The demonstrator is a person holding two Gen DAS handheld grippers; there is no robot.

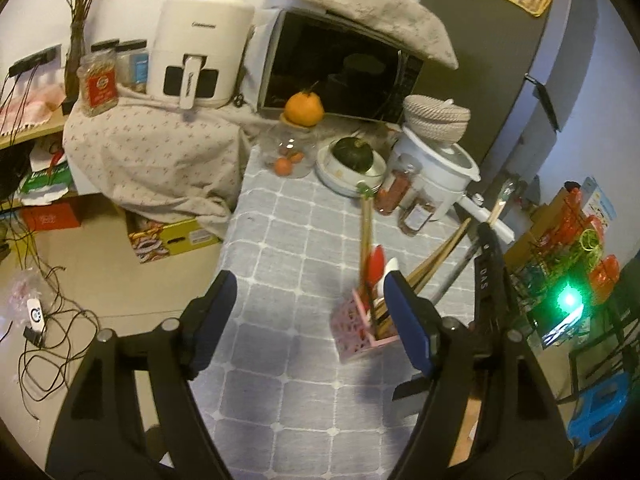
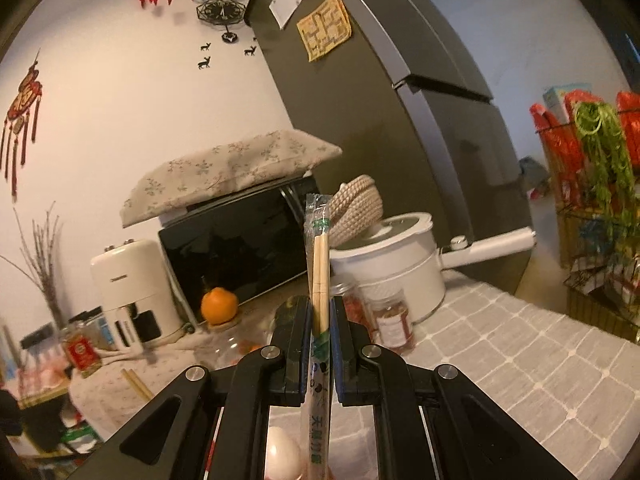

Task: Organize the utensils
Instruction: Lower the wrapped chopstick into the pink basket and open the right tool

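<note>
A pink patterned utensil holder (image 1: 362,334) stands on the grey checked tablecloth (image 1: 296,240), with wooden chopsticks (image 1: 434,258), a long wooden handle (image 1: 366,232) and a red utensil (image 1: 376,266) in it. My left gripper (image 1: 310,304) is open and empty, just left of the holder. My right gripper (image 2: 320,320) is shut on a pair of wooden chopsticks in a clear wrapper (image 2: 320,264), held upright above the table. The right gripper also shows in the left wrist view (image 1: 490,264), right of the holder, with the wrapped chopsticks (image 1: 502,200) sticking up.
At the back stand a microwave (image 1: 340,68), an air fryer (image 1: 196,52), an orange on a glass jar (image 1: 304,110), a bowl with a green squash (image 1: 352,160), spice jars (image 1: 416,208) and a white pot (image 1: 436,168). A fridge (image 2: 400,100) stands behind. A white round object (image 2: 282,456) lies below my right gripper.
</note>
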